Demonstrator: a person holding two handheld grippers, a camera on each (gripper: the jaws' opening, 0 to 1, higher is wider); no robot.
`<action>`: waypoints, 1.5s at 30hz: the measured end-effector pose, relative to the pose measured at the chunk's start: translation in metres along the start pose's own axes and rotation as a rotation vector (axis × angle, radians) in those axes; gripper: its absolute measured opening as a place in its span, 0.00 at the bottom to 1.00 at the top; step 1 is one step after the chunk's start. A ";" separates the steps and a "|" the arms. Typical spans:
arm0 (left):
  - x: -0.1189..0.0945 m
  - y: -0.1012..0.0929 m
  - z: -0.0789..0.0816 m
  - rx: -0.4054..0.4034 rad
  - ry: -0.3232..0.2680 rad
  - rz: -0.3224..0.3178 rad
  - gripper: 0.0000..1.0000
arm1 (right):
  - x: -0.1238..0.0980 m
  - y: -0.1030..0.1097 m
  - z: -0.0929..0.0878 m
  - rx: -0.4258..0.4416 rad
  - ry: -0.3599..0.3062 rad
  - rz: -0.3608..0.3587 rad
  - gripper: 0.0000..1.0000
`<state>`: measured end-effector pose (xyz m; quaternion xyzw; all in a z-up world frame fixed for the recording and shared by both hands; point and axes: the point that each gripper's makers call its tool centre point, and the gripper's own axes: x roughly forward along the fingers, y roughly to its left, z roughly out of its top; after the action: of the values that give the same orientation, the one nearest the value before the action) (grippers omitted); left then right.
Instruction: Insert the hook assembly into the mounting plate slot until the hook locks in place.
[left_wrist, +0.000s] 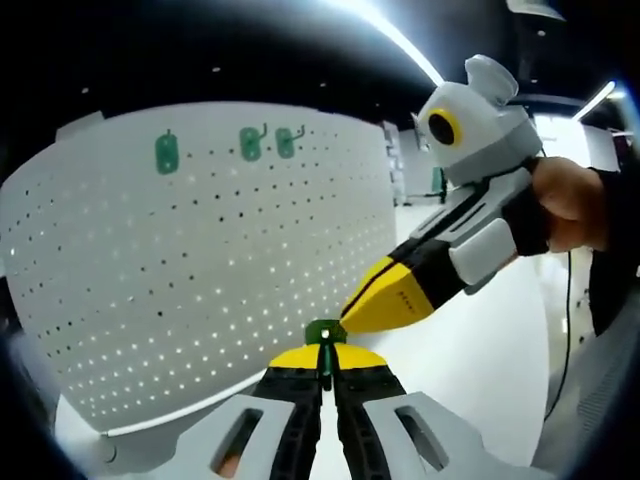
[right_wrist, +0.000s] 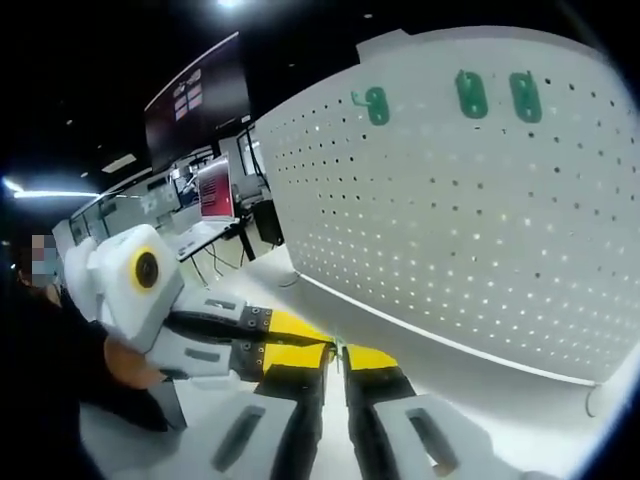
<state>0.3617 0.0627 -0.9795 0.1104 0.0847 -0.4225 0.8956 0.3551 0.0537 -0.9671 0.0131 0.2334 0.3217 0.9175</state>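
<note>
3 green plastic hooks (left_wrist: 167, 153) on white perforated pegboard (left_wrist: 220, 270); 1 more pinched.
Left gripper (left_wrist: 324, 352) jaws pinch small green hook piece (left_wrist: 325, 333), mostly hidden; right gripper (right_wrist: 334, 362) jaws look pressed together, prob. empty.

The white pegboard (left_wrist: 220, 250) is looking like matt painted sheet, smooth between its holes. The three green hooks (left_wrist: 251, 143) mounted on it are showing a smooth plastic sheen. The white tabletop (left_wrist: 470, 370) is reflecting light softly, looking smooth and slightly glossy.
</note>
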 end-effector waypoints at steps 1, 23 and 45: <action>0.000 0.000 0.000 -0.001 0.000 0.001 0.03 | -0.001 0.000 0.000 -0.002 -0.003 -0.001 0.06; -0.006 0.023 0.013 -0.076 -0.034 0.074 0.03 | -0.013 -0.008 0.010 -0.050 -0.069 -0.052 0.21; -0.007 0.040 0.045 -0.123 -0.085 0.153 0.03 | -0.016 -0.011 0.009 -0.102 -0.091 -0.082 0.31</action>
<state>0.3912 0.0806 -0.9295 0.0434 0.0634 -0.3510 0.9332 0.3546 0.0368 -0.9549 -0.0287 0.1750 0.2947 0.9390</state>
